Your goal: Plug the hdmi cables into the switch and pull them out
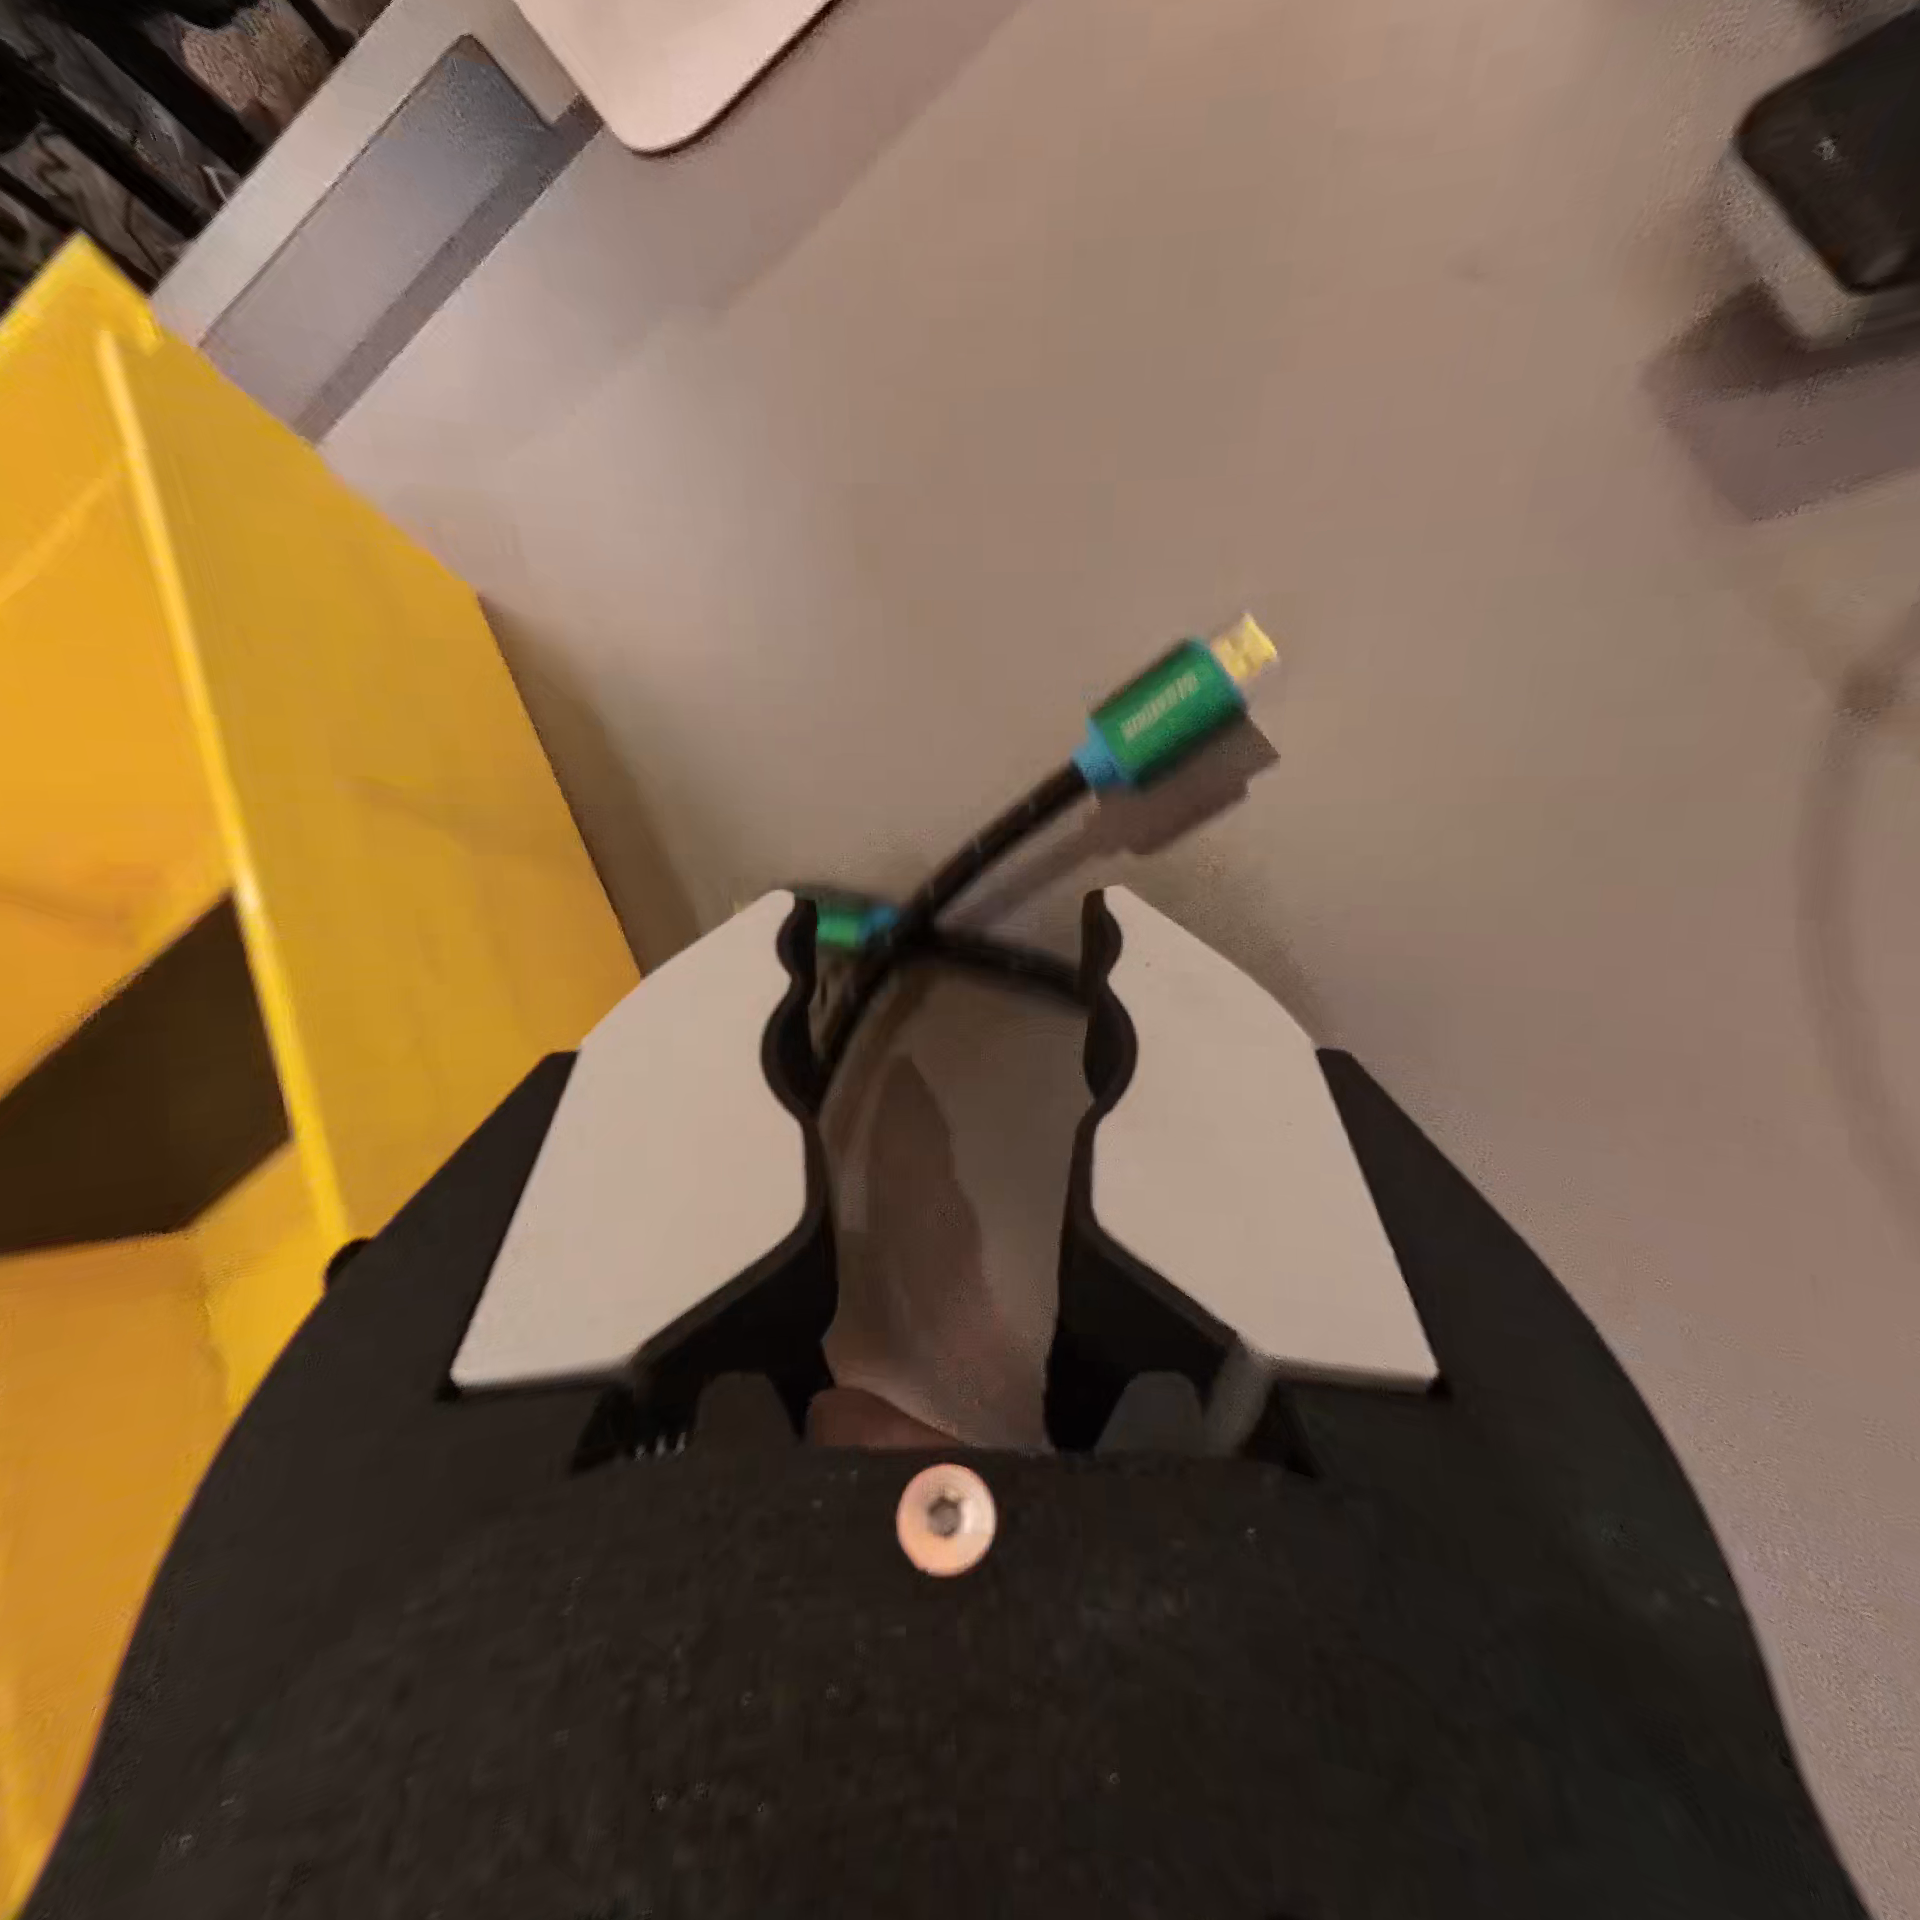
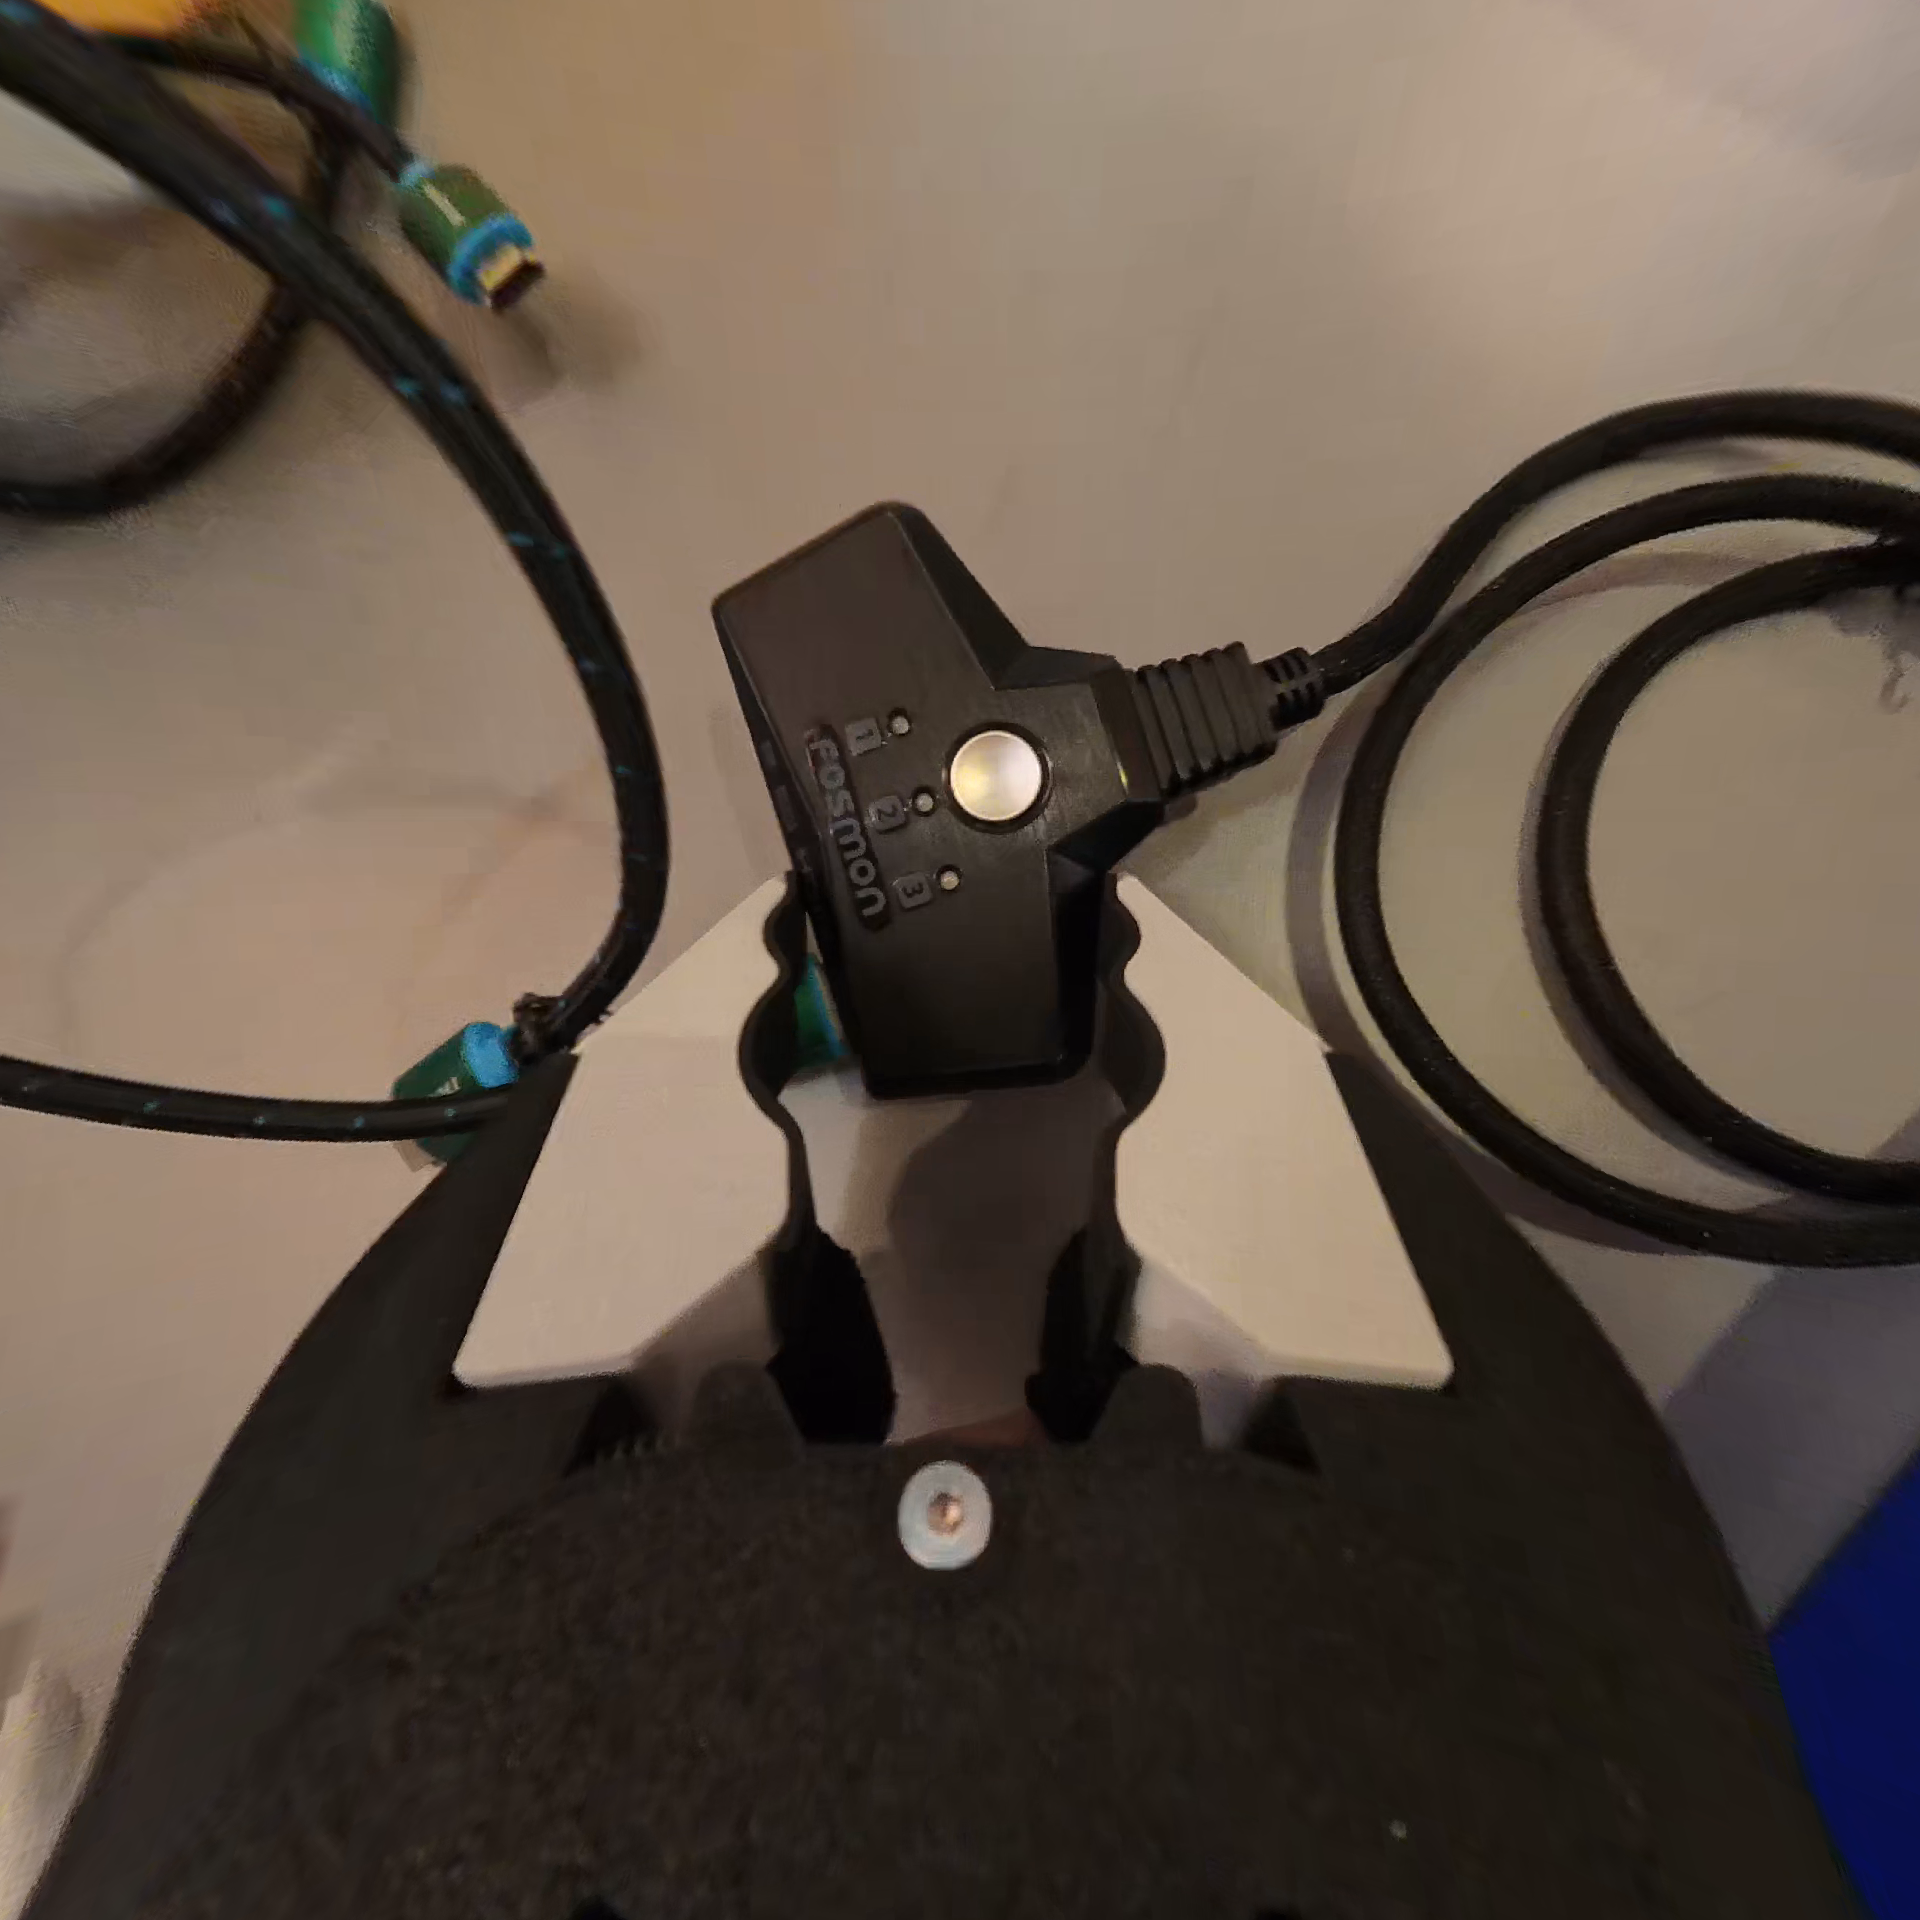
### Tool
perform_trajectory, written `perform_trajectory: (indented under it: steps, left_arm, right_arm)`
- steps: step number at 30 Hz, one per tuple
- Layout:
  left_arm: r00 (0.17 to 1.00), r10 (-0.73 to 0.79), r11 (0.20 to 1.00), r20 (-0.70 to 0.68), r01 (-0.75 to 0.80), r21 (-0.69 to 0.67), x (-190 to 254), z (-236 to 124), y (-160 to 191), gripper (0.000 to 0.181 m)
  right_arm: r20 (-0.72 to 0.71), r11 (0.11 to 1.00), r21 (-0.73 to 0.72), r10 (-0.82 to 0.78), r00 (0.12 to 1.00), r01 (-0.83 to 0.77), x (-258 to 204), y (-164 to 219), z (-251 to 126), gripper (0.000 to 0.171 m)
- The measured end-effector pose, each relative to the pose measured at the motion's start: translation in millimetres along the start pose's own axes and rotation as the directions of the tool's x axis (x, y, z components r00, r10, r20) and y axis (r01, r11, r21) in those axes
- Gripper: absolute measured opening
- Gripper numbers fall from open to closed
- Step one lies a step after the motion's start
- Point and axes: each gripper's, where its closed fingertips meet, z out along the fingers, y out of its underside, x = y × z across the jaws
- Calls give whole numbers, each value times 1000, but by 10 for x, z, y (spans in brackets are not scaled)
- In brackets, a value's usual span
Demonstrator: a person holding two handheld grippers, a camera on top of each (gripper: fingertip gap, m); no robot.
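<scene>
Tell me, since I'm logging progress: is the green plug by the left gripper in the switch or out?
Out. The green plug has its gold tip bare, over the table.

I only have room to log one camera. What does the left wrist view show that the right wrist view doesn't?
Left only: a yellow bin and the left gripper with cables crossing between its fingers. Right only: the black switch held by the right gripper, its coiled black cord, and a blue patch. Both: green HDMI plugs on the pale tabletop.
</scene>
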Motion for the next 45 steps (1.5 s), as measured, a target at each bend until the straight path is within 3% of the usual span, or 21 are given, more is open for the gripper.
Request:
perform_trajectory:
  steps: [3, 4, 5, 10, 15, 19, 22, 24, 26, 30, 31, 33, 36, 41, 43, 45]
  left_arm:
    - [988, 139, 977, -64, -147, -155, 113, 384, -53, 45]
    - [979, 198, 957, -47, -204, -206, 93, 489, -15, 22]
    - [970, 242, 944, -22, -241, -223, 64, 547, -12, 13]
    - [942, 329, 914, -60, -334, -230, 165, 468, 7, 6]
    - [981, 150, 988, -123, -151, -1, 356, -35, -227, 6]
    - [958, 87, 969, -272, -18, 246, 612, -714, -513, 6]
    - [851, 83, 926, -519, 127, 357, 963, -1222, -611, 6]
    - [710, 137, 878, -691, 235, 416, 1190, -1571, -638, 6]
    - [545, 158, 851, -823, 348, 394, 1328, -1840, -622, 6]
    - [355, 179, 827, -918, 451, 335, 1442, -2042, -572, 6]
    - [327, 174, 824, -929, 468, 319, 1464, -2040, -566, 6]
    - [284, 160, 805, -945, 516, 292, 1465, -2032, -580, 7]
    - [352, 99, 734, -931, 605, 307, 1229, -1932, -646, 7]
    - [678, -193, 563, -709, 669, 486, 339, -1579, -348, 15]
    - [774, -263, 555, -576, 610, 566, 167, -1535, -145, 18]
    - [853, -245, 597, -461, 508, 621, 222, -1535, -100, 20]
  right_arm:
    - [1, 1000, -19, 3, 1000, -3, -3, 8, -1, 55]
    - [1, 999, -32, -5, 1000, 5, -2, 26, -6, 55]
    - [0, 999, -37, -12, 1000, 12, 4, 34, -21, 57]
    - [28, 992, 129, 6, 1000, -10, 33, -231, -341, 66]
    - [137, 919, 393, -15, 990, -41, -203, -808, -949, 66]
    - [298, 889, 457, -192, 935, 36, -924, -1006, -1170, 64]
    - [402, 857, 510, -315, 860, 76, -1515, -1097, -1214, 64]
    - [457, 841, 531, -389, 800, 106, -1821, -1100, -1208, 64]
    - [493, 823, 553, -449, 745, 130, -1991, -1081, -1203, 59]
    - [648, 807, 589, -497, 577, 35, -2234, -1029, -1423, 38]
    - [670, 808, 588, -513, 537, 38, -2277, -987, -1453, 22]
    - [682, 808, 588, -517, 518, 32, -2302, -978, -1459, 17]
    - [680, 811, 586, -485, 550, -9, -2204, -1064, -1442, 13]
    - [688, 800, 578, -369, 625, -164, -1854, -1318, -1546, 12]
    - [760, 772, 545, -290, 581, -328, -1727, -1442, -1698, 11]
    - [870, 719, 442, -198, 451, -537, -1601, -1573, -1895, 10]
